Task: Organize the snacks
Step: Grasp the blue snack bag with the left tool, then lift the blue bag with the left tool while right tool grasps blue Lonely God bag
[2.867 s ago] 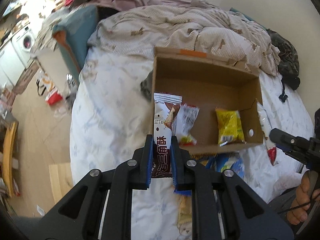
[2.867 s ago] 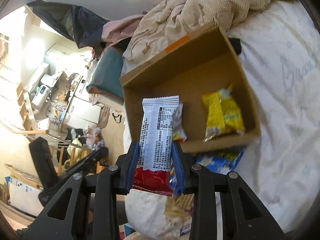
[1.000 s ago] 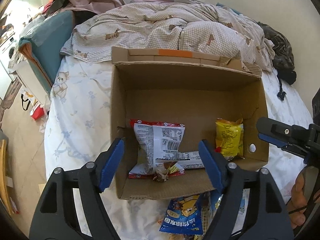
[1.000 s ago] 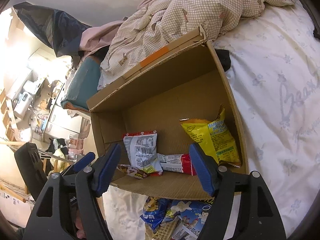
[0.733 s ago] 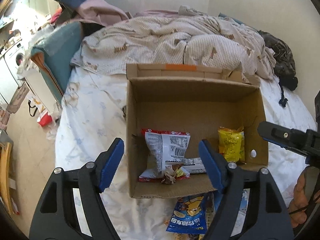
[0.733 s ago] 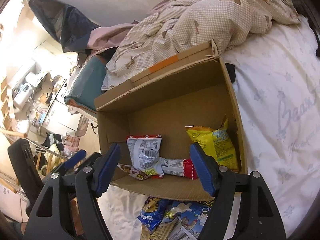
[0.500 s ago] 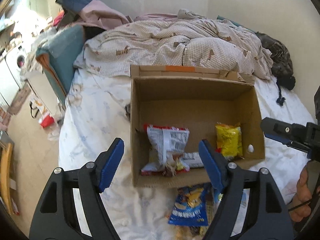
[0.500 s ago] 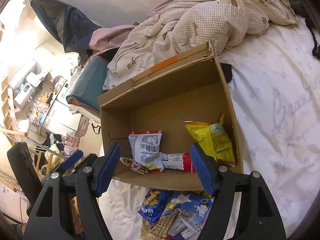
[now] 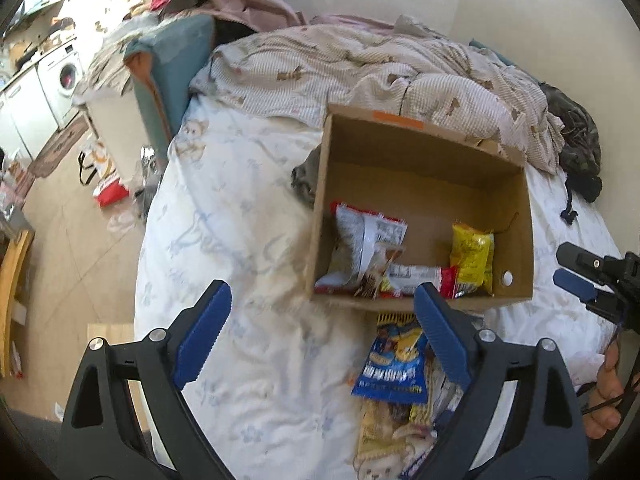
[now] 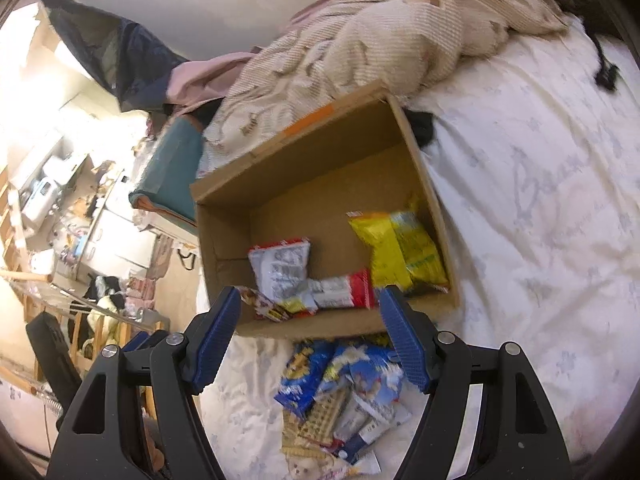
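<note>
An open cardboard box [image 9: 516, 216] [image 10: 224, 216] sits on the bed. Inside lie a white-and-red packet [image 9: 364, 240] [image 10: 280, 268], a red-ended bar [image 9: 420, 276] [image 10: 344, 288], a brown wrapper [image 10: 260, 302] and a yellow bag [image 9: 470, 256] [image 10: 400, 252]. A pile of loose snacks [image 9: 396, 364] [image 10: 344, 384], topped by blue packets, lies on the sheet in front of the box. My left gripper [image 9: 320, 332] is open and empty, near the box's front left. My right gripper [image 10: 310, 336] is open and empty above the pile; it also shows in the left wrist view [image 9: 576, 276].
A rumpled checked duvet [image 9: 360, 68] [image 10: 380, 52] lies behind the box. Dark clothes [image 9: 576, 152] lie at the right bed edge. The bed's left edge drops to a cluttered floor with a teal cushion [image 9: 168, 64] and a washing machine [image 9: 64, 76].
Both grippers let go of their packets into the box and opened. Since then both have drawn back from the box, so the snack pile in front shows more.
</note>
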{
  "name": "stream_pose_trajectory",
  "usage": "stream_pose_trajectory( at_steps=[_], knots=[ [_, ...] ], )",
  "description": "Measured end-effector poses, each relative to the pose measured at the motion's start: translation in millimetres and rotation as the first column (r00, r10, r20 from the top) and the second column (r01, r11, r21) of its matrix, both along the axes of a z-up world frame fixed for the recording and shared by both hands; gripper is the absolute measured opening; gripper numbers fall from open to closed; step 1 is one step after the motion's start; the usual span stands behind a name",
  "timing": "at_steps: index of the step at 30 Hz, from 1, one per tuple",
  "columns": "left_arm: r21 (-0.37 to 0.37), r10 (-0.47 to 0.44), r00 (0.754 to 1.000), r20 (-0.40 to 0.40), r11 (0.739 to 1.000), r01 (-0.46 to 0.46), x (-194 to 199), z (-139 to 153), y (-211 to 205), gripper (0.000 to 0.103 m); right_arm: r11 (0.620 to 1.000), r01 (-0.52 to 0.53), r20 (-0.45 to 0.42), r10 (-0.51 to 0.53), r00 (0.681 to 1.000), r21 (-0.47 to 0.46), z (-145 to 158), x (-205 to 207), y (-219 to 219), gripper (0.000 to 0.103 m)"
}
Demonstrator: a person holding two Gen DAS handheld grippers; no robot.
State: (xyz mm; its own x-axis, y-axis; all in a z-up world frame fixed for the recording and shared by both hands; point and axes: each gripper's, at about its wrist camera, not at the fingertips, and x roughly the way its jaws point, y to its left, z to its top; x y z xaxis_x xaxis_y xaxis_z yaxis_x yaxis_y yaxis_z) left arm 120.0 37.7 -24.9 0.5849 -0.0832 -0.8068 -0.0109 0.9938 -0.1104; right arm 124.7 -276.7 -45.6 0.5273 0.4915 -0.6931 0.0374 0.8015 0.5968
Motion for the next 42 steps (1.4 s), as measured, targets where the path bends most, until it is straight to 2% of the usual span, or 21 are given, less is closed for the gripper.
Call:
stream_pose_trajectory(
  at_steps=[5, 11, 17, 22, 25, 27, 31, 33, 34, 36, 42],
  knots=[
    [-0.028, 0.001, 0.997, -0.072, 1.000, -0.003, -9, -15, 1, 0.091, 1.000, 0.006, -0.043, -0.006, 0.999, -0.005, -7, -18, 2, 0.075],
    [-0.045, -0.061, 0.983, -0.171, 0.998, 0.054, -9, -41, -14, 0.091, 0.999, 0.014, -0.092, -0.010, 0.996, 0.040, -15, -43, 1, 0.075],
    [-0.132, -0.143, 0.942, -0.304, 0.985, 0.107, 4, -80, -42, 0.091, 0.995, 0.052, -0.137, -0.040, 0.990, 0.084, -24, -55, -7, 0.075],
    [-0.129, -0.217, 0.901, -0.376, 0.975, 0.182, 27, -117, -72, 0.091, 0.992, 0.084, -0.152, -0.070, 0.986, 0.090, -28, -56, -17, 0.075],
    [-0.160, -0.221, 0.881, -0.419, 0.973, 0.168, 36, -136, -75, 0.090, 0.992, 0.093, -0.163, -0.078, 0.984, 0.082, -30, -56, -20, 0.075],
    [-0.191, -0.229, 0.869, -0.439, 0.969, 0.159, 37, -146, -76, 0.086, 0.992, 0.098, -0.170, -0.083, 0.982, 0.078, -33, -55, -21, 0.075],
    [-0.182, -0.231, 0.862, -0.451, 0.969, 0.164, 35, -147, -80, 0.081, 0.994, 0.092, -0.181, -0.080, 0.980, 0.062, -36, -53, -18, 0.075],
    [-0.189, -0.256, 0.860, -0.441, 0.963, 0.190, 32, -144, -83, 0.058, 0.995, 0.086, -0.176, -0.077, 0.981, 0.047, -35, -51, -16, 0.075],
    [-0.189, -0.265, 0.856, -0.444, 0.961, 0.199, 30, -144, -85, 0.058, 0.996, 0.084, -0.175, -0.075, 0.982, 0.043, -35, -51, -15, 0.075],
    [-0.173, -0.263, 0.861, -0.435, 0.963, 0.207, 26, -139, -88, 0.050, 0.996, 0.083, -0.175, -0.075, 0.982, 0.039, -36, -52, -15, 0.075],
    [-0.115, -0.215, 0.879, -0.425, 0.976, 0.183, 2, -109, -76, 0.049, 0.994, 0.096, -0.176, -0.085, 0.981, 0.056, -36, -53, -18, 0.075]
  ],
)
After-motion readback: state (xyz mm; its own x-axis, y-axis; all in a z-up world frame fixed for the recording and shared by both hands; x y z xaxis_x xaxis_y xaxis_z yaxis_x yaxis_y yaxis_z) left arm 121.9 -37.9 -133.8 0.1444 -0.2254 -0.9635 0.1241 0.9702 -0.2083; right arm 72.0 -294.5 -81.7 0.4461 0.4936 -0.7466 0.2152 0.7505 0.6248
